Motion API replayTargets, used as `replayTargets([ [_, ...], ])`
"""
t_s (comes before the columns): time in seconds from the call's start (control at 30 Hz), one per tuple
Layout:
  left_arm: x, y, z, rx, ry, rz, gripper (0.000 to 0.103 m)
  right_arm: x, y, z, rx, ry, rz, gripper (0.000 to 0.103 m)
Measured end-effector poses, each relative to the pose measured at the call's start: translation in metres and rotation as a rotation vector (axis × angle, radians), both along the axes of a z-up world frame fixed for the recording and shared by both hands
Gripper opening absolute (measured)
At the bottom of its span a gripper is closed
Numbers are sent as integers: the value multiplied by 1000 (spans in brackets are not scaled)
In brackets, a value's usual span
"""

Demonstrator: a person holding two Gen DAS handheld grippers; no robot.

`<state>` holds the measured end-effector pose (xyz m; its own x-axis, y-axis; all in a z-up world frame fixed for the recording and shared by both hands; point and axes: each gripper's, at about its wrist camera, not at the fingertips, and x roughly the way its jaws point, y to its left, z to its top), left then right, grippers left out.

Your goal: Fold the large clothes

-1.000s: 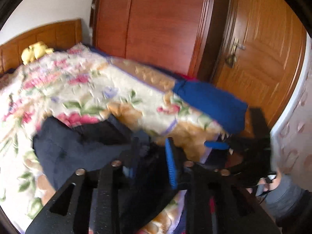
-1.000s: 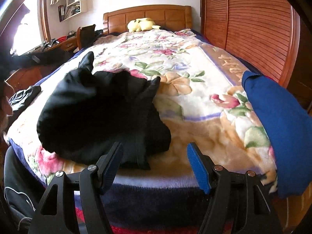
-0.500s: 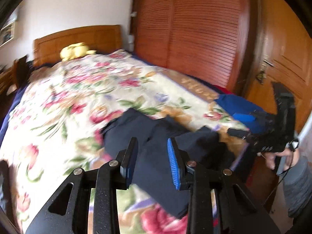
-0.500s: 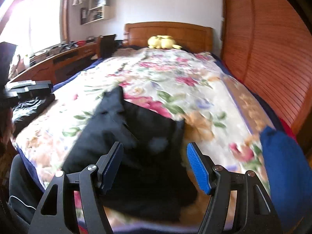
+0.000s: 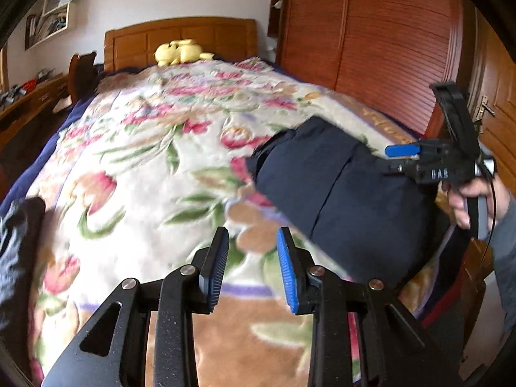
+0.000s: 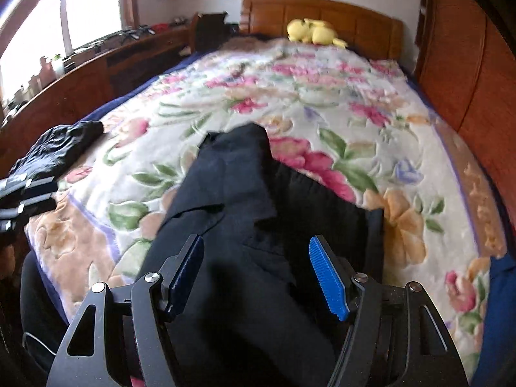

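A dark navy garment (image 5: 342, 200) lies folded in a bundle on the floral bedspread (image 5: 145, 161), near the bed's foot on the right. My left gripper (image 5: 252, 240) hovers to the left of it, jaws a little apart, with only bedspread showing between them. My right gripper (image 5: 395, 160), held by a hand (image 5: 467, 200), hangs over the garment's far right side. In the right wrist view the right gripper (image 6: 257, 246) stands open just above the navy garment (image 6: 238, 193), not pinching it. The left gripper (image 6: 22, 196) shows at the left edge.
A shiny black garment (image 6: 58, 148) lies at the bed's left edge (image 5: 16, 242). A blue cloth (image 6: 496, 306) sits at the foot's right corner. A yellow plush (image 5: 180, 52) rests by the headboard. A wooden wardrobe (image 5: 387, 48) flanks the right, a desk (image 6: 96, 64) the left.
My left gripper has swung left off the navy garment, which now lies to its right. My right gripper has moved over the garment, which now fills the space under its jaws.
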<state>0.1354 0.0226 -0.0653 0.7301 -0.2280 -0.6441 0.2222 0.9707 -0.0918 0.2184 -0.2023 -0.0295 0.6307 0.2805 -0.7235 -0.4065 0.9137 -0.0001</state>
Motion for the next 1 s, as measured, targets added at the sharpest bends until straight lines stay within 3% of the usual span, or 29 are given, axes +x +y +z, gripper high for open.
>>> replayTargets([
  [0.2, -4, 10, -31, -11, 52, 13, 32, 23, 1, -13, 55, 71, -27, 70],
  [0.5, -6, 12, -45, -29, 80, 14, 32, 32, -4, -27, 103, 129, -8, 69],
  [0.57, -5, 9, -46, -27, 84, 10, 32, 30, -7, -28, 150, 142, 28, 41],
  [0.67, -3, 5, -46, -29, 84, 2, 32, 21, -12, -22, 172, 118, 60, 13],
  [0.83, 4, -9, -41, -35, 66, -27, 32, -14, -37, 12, 290, -35, 74, 5],
  [1.0, 11, -31, -34, -20, 57, -70, 32, -42, -56, 23, 200, -132, 6, 5],
])
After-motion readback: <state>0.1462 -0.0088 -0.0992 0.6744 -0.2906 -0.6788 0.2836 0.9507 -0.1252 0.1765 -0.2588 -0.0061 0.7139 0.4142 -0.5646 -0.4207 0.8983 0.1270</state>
